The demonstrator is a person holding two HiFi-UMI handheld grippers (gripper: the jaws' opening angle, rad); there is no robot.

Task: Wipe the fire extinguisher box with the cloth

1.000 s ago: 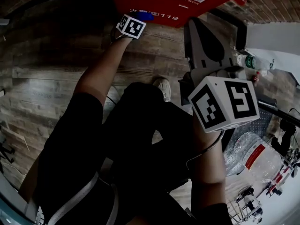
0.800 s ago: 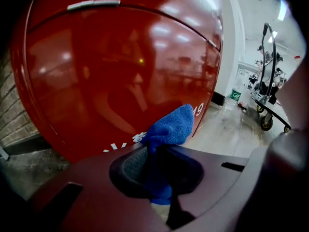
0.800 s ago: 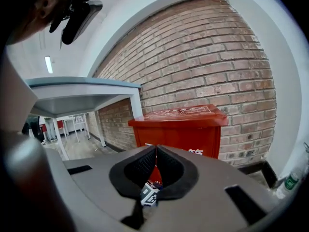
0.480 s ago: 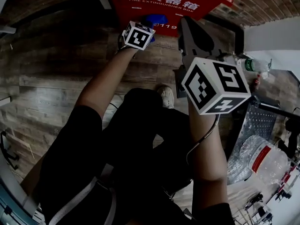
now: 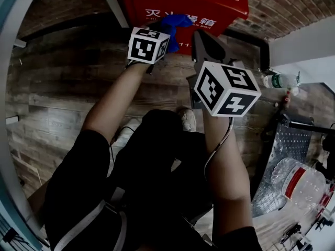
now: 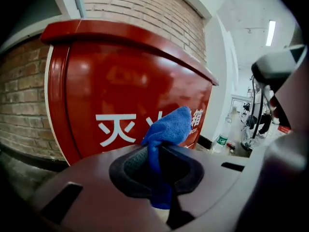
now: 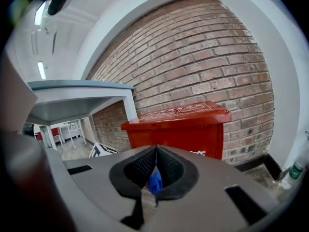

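We pinch the cloth [image 6: 170,125] in the left gripper [image 6: 153,149], right by the far red box [image 6: 96,86] front. Right gripper [image 7: 155,150] jaws are together, idle. The pinch is thin, so rubbing could pull the cloth loose.

Brick wall [image 7: 217,47], wood floor [image 5: 63,88], bottle [image 6: 220,140] (green label)

brick wall [image 7: 203,47], wood-plank floor [image 5: 52,88], ceiling strip light [image 6: 270,33]
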